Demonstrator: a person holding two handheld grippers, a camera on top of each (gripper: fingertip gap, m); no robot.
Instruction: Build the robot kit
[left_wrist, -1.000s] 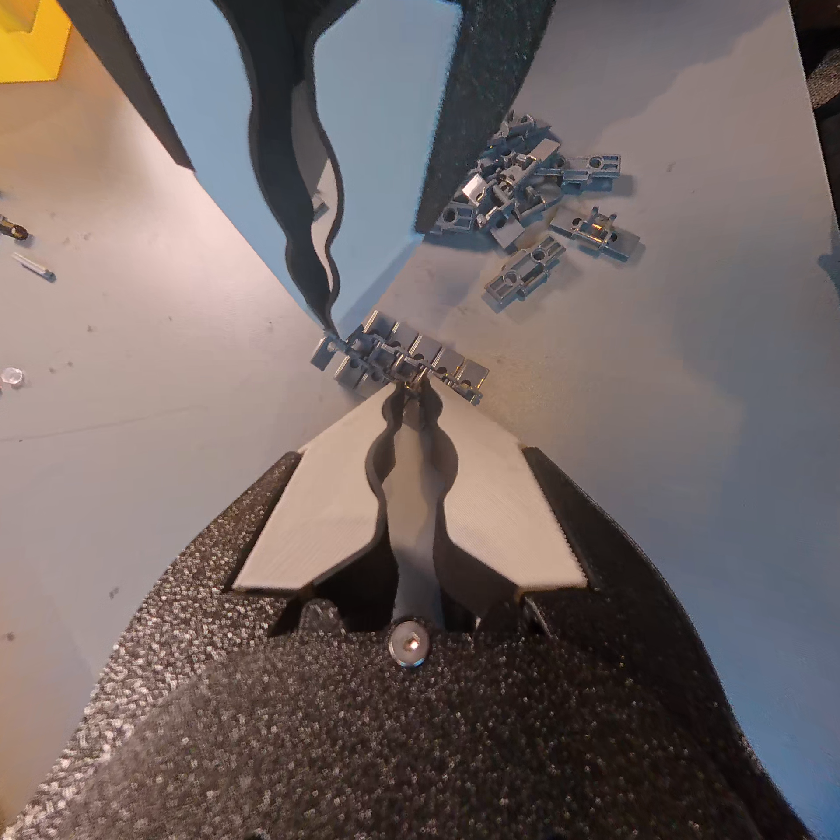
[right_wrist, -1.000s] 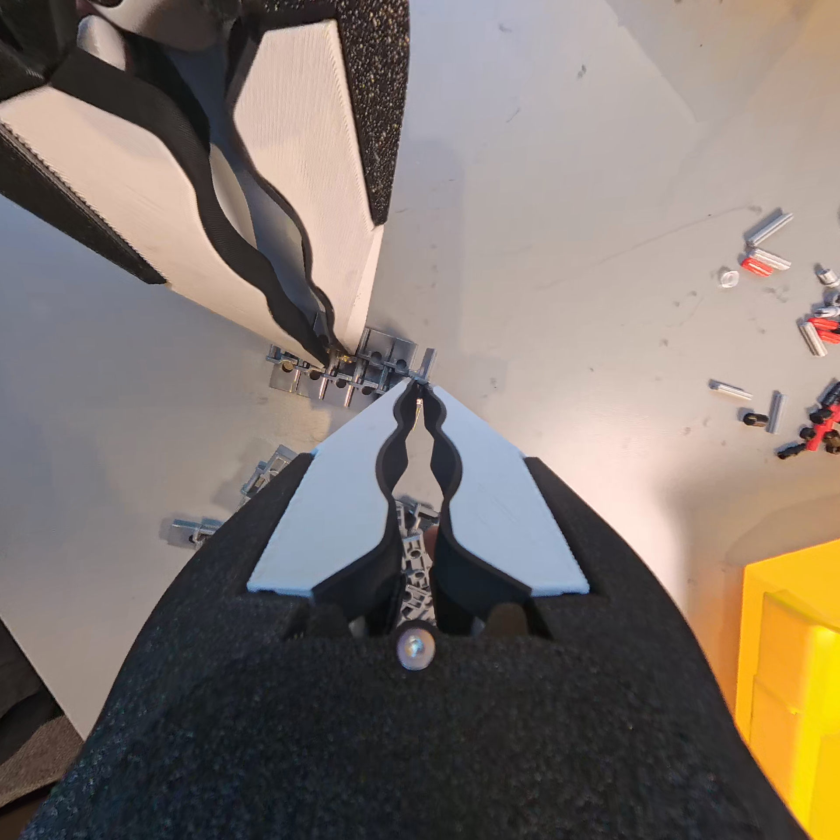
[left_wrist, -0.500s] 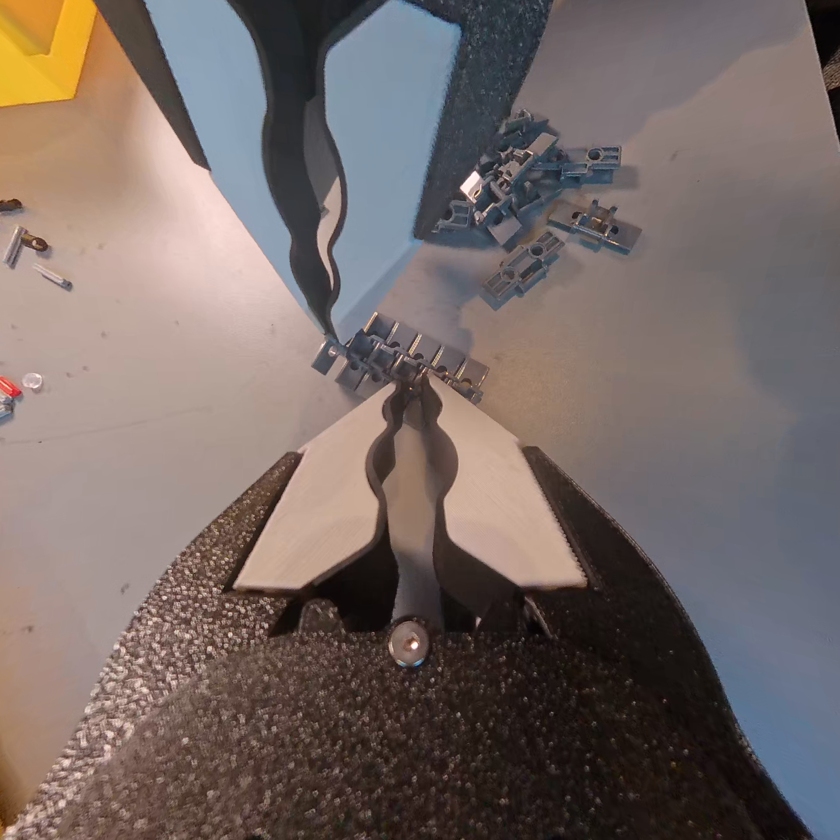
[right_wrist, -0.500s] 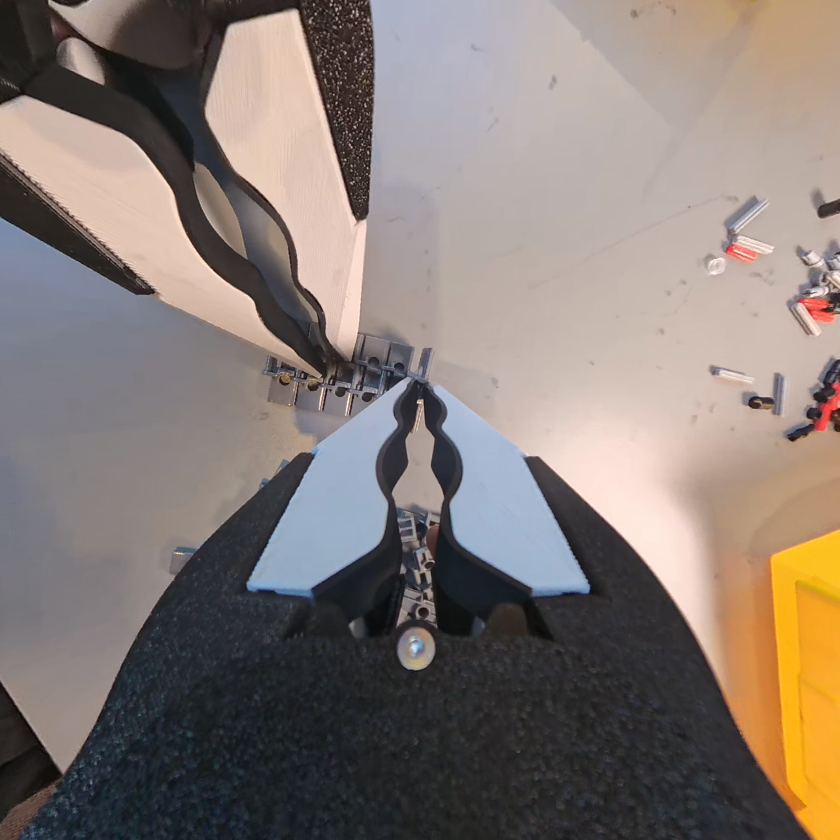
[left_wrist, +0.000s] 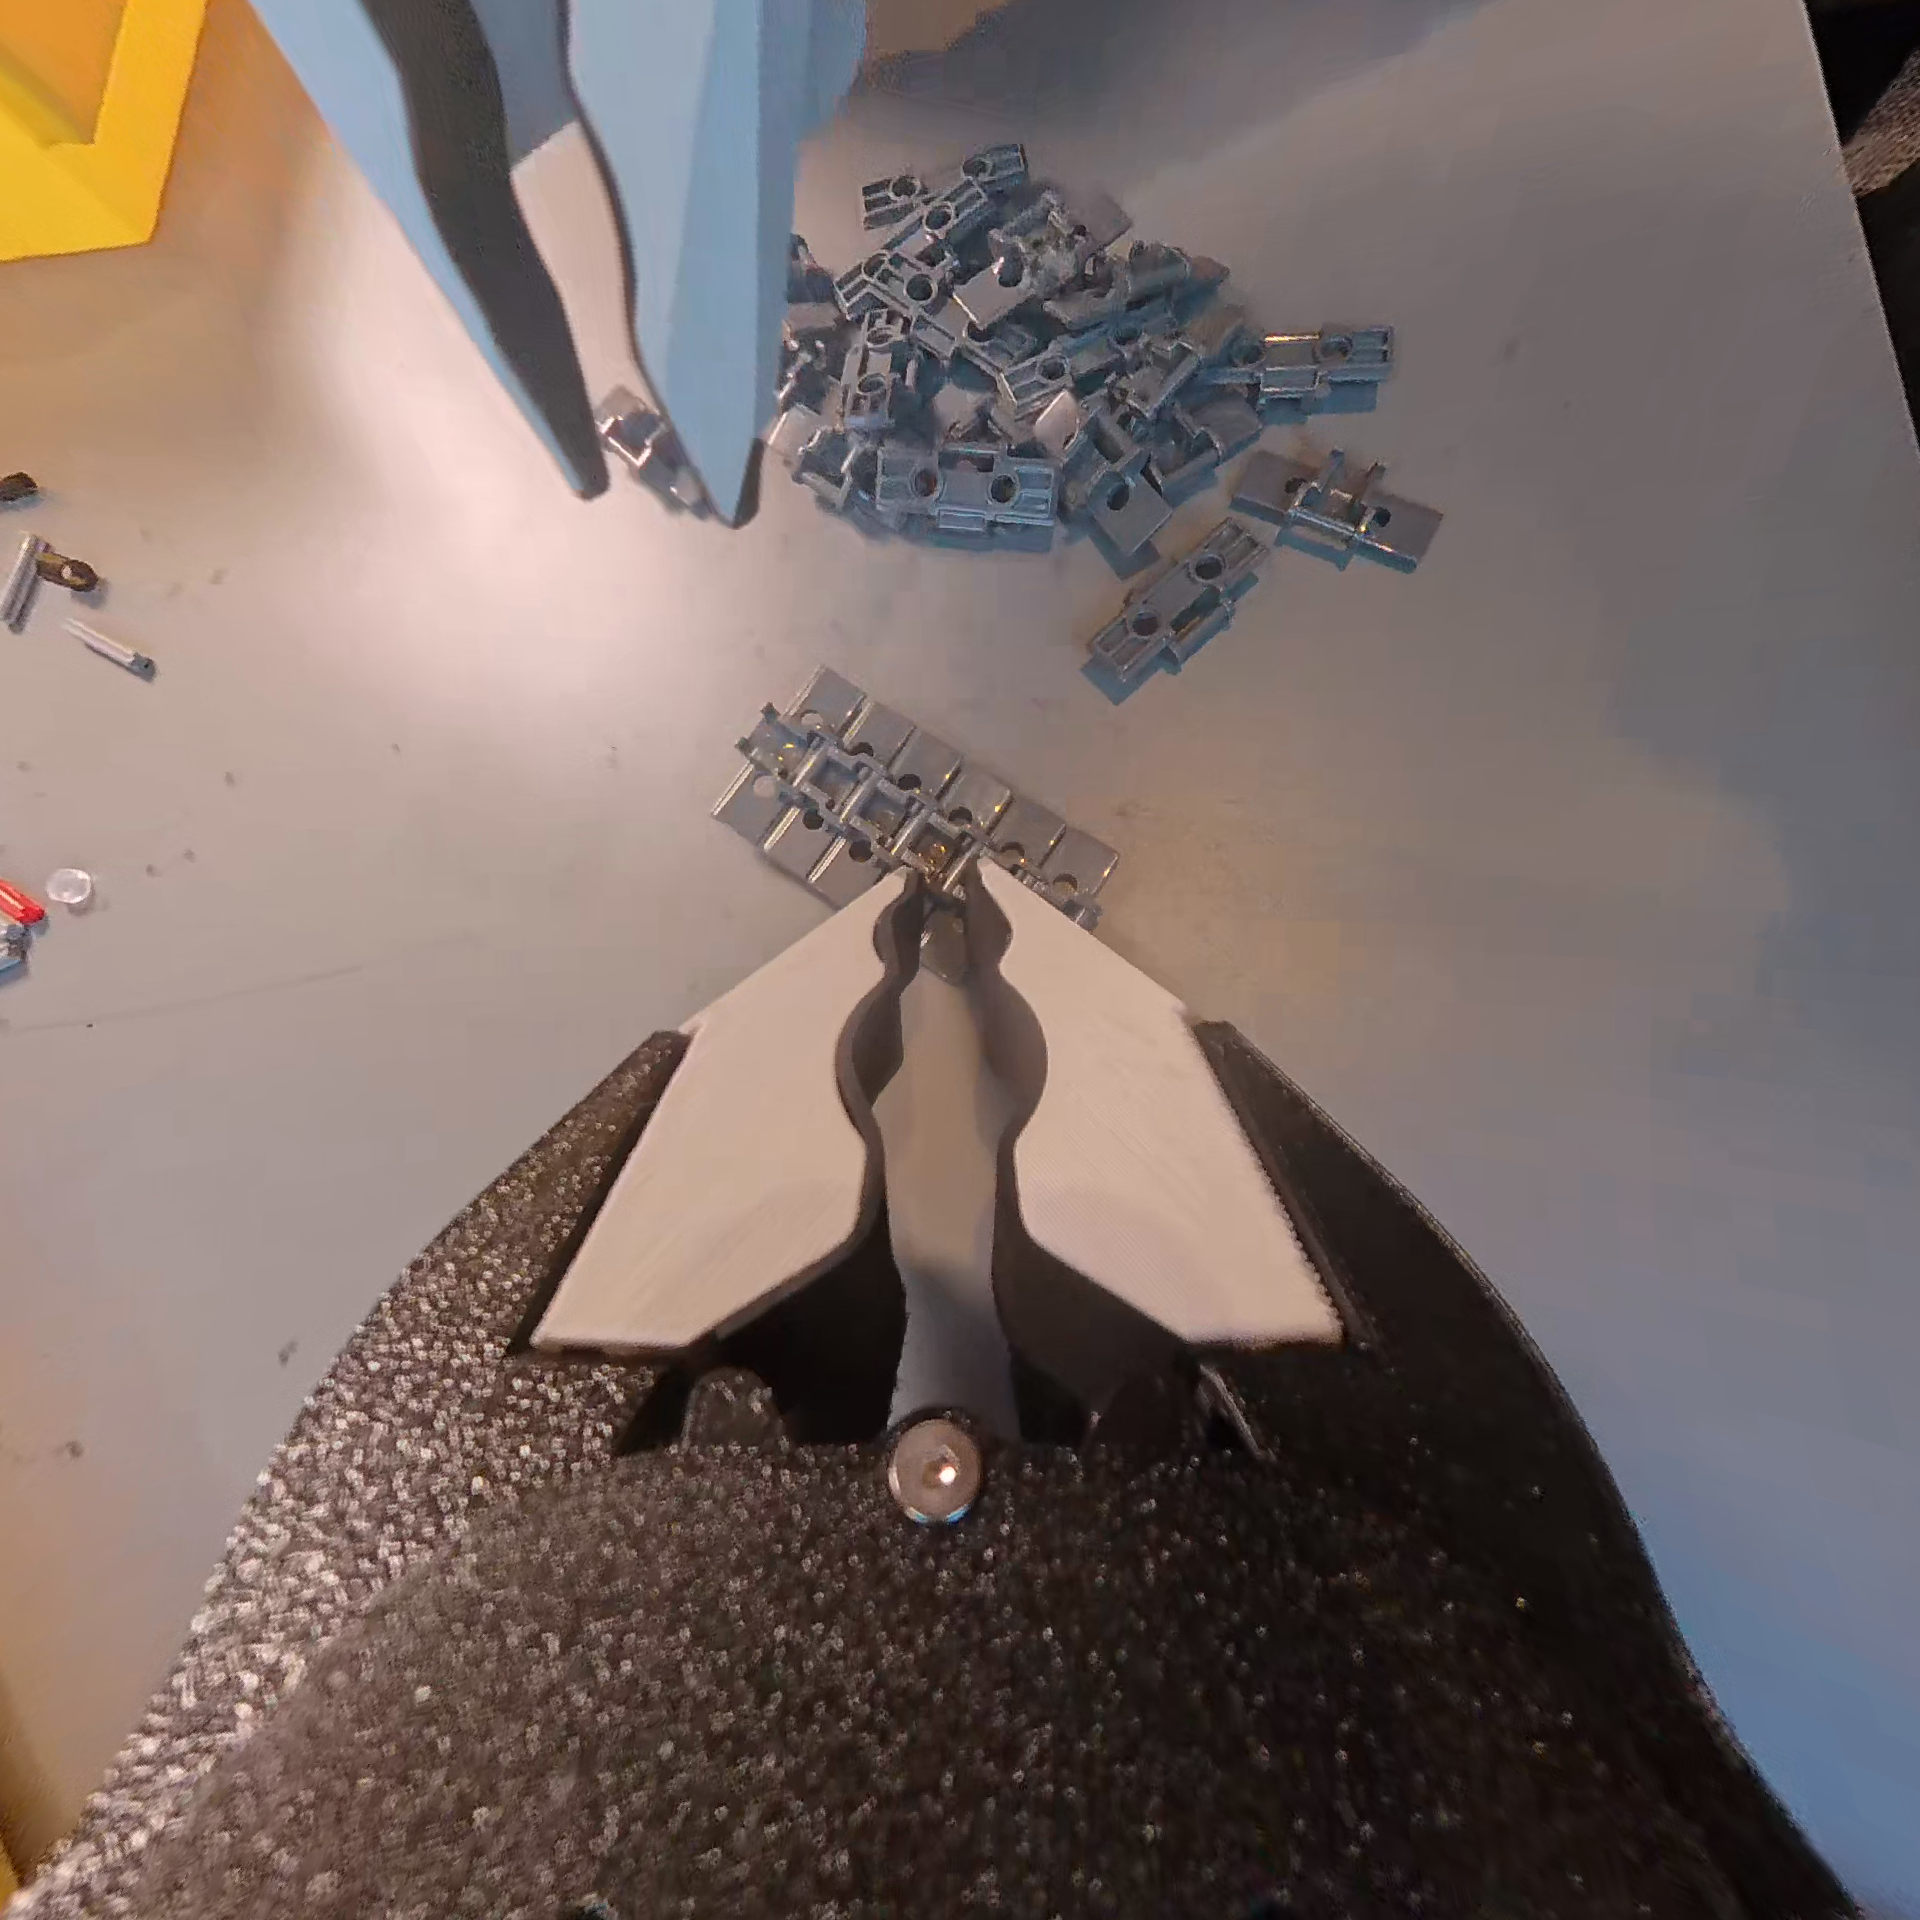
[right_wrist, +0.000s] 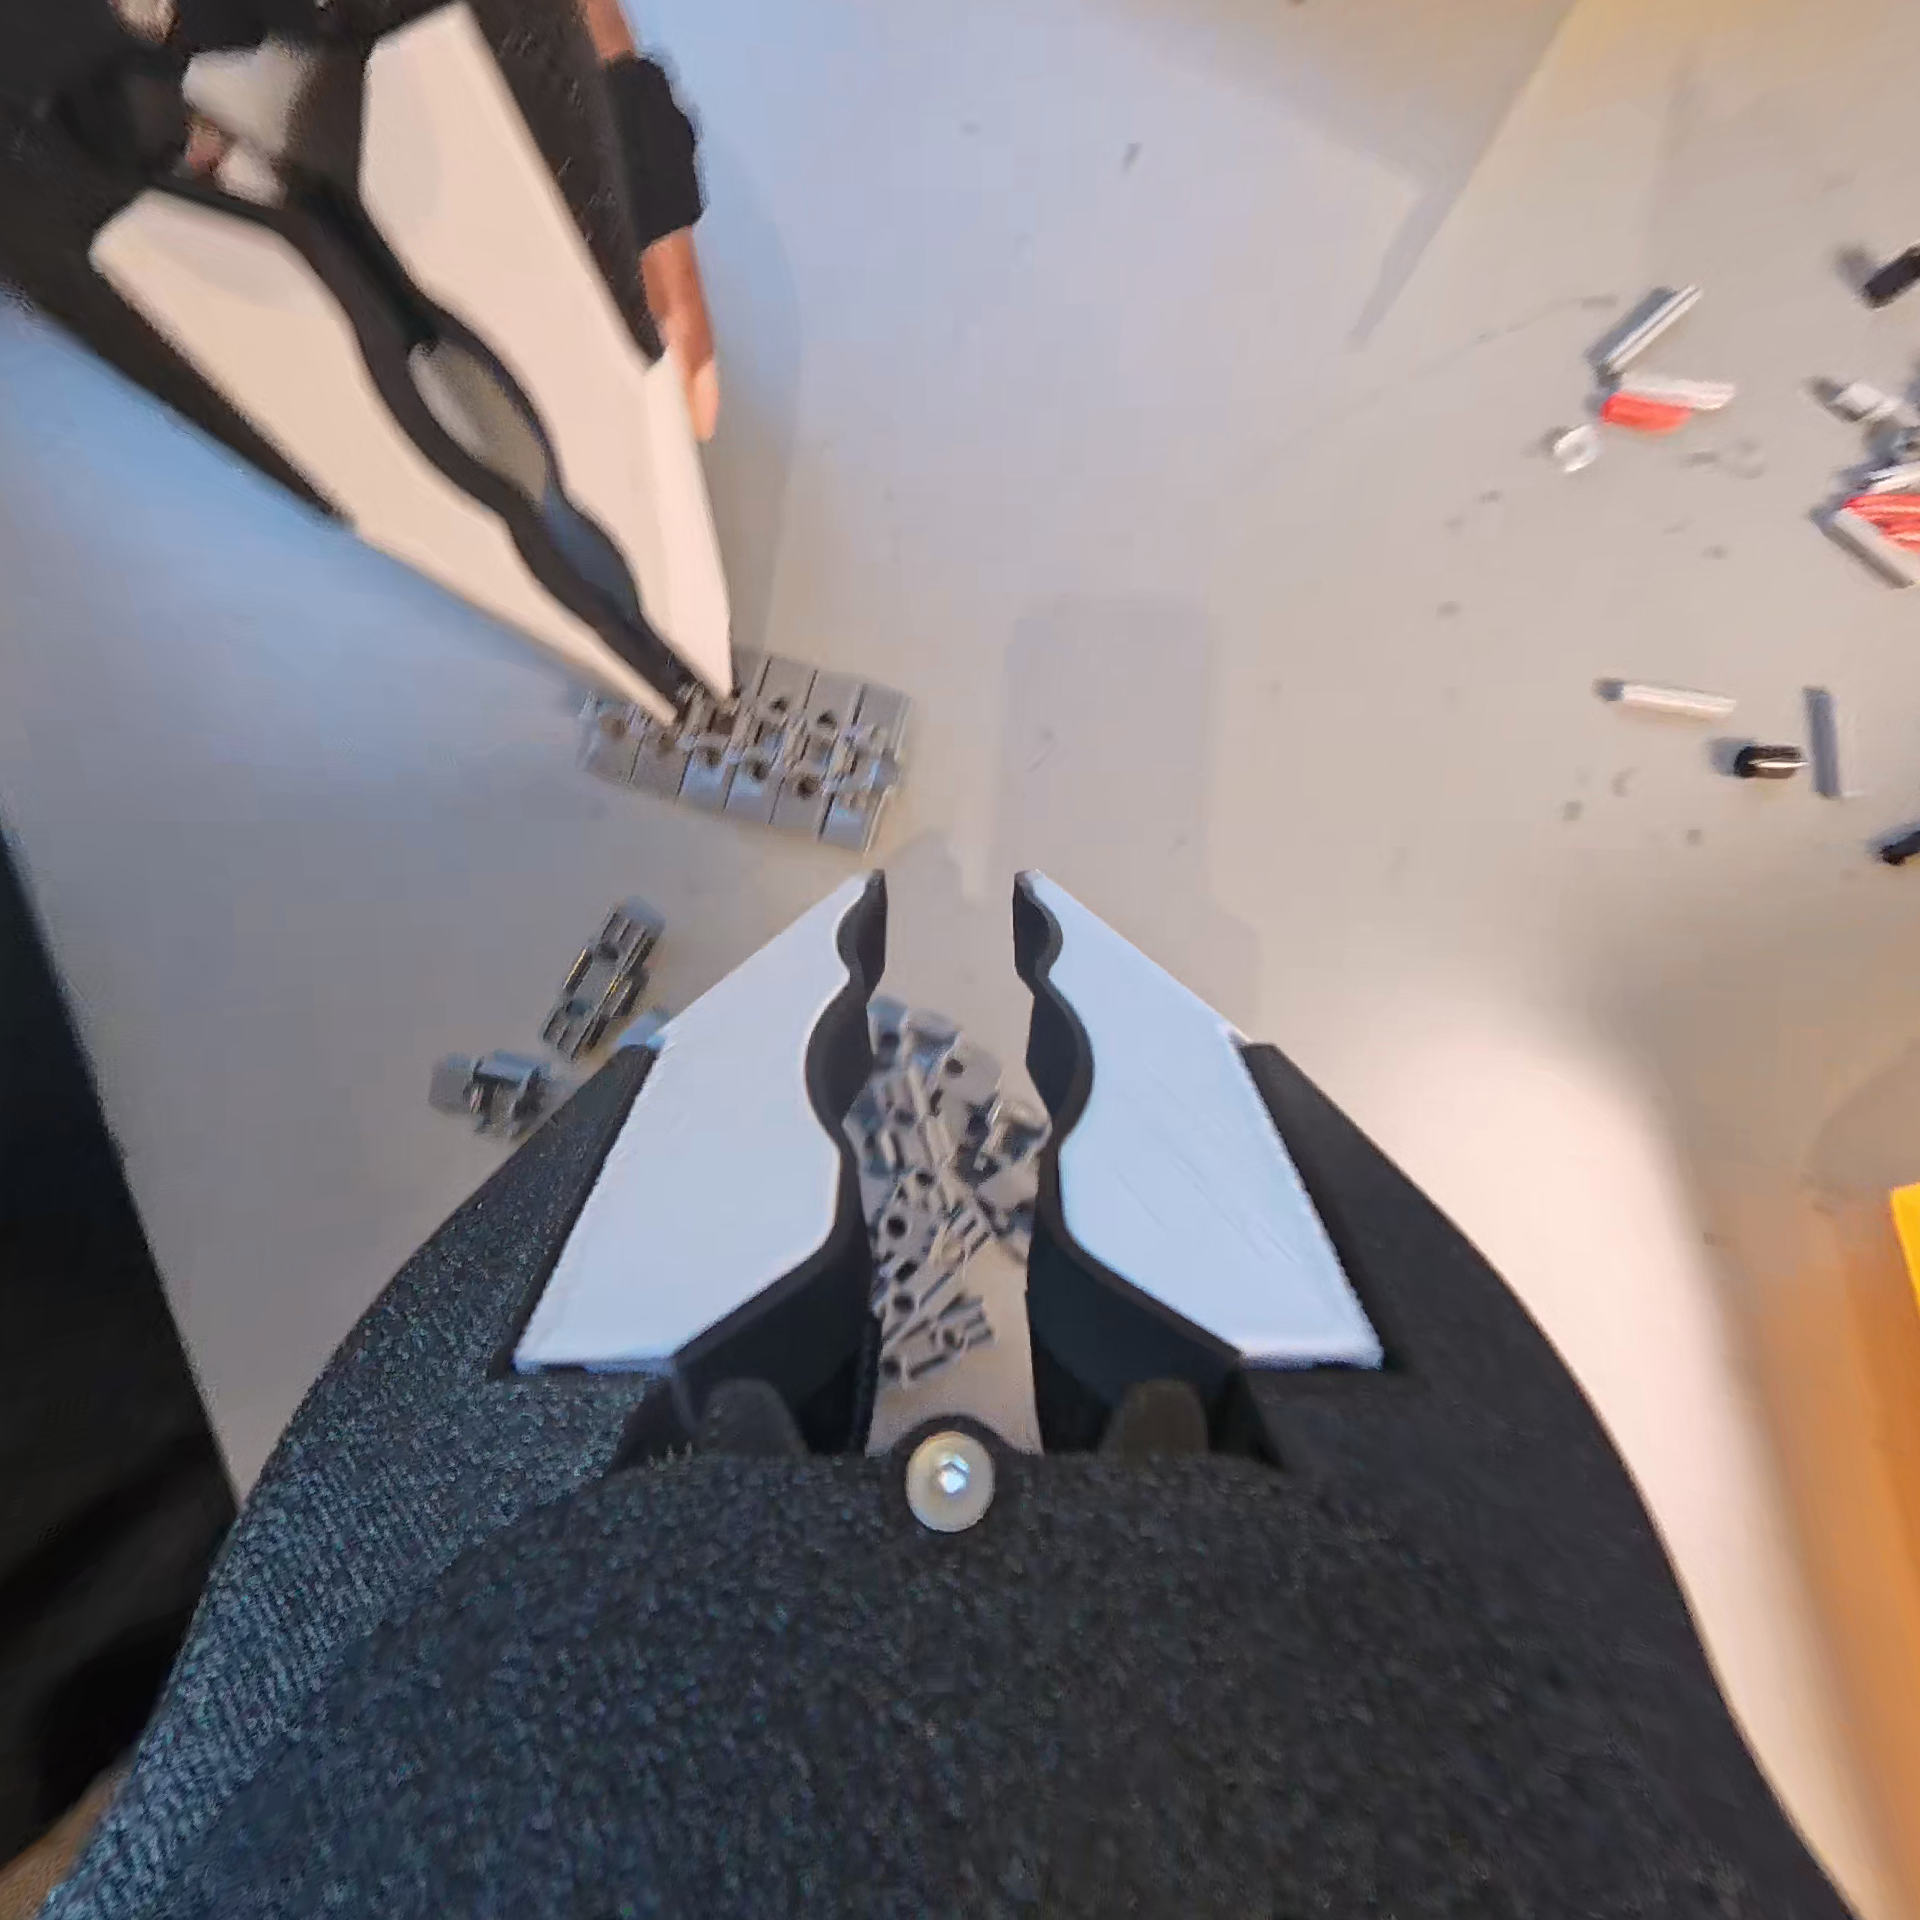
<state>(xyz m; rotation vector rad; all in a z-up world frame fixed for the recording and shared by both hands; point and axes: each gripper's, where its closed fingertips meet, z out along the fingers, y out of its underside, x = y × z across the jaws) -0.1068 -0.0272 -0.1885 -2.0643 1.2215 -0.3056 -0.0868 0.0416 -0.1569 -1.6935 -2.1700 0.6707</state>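
A short chain of joined grey track links (left_wrist: 904, 800) lies flat on the grey table (left_wrist: 416, 935). My left gripper (left_wrist: 940, 883) is shut on a link near the chain's middle. In the right wrist view the left gripper's tips (right_wrist: 707, 694) pinch the same chain (right_wrist: 769, 758). My right gripper (right_wrist: 951, 883) is open and empty, a short way back from the chain's end. In the left wrist view the right gripper (left_wrist: 660, 494) hovers beside a pile of loose grey links (left_wrist: 1039, 343), with one link (left_wrist: 636, 436) showing between its fingers.
Two loose links (left_wrist: 1174, 613) (left_wrist: 1335, 509) lie beside the pile. Small red, grey and black pins (right_wrist: 1662, 405) are scattered at the right. A yellow bin (left_wrist: 62, 125) stands at the far left. A person's hand (right_wrist: 686, 343) holds the left gripper. Tip to tip, the grippers are about 8 centimetres apart.
My right gripper let go of the chain's end, opened, and drew back toward the pile. My left gripper stays shut on the chain, which has not moved.
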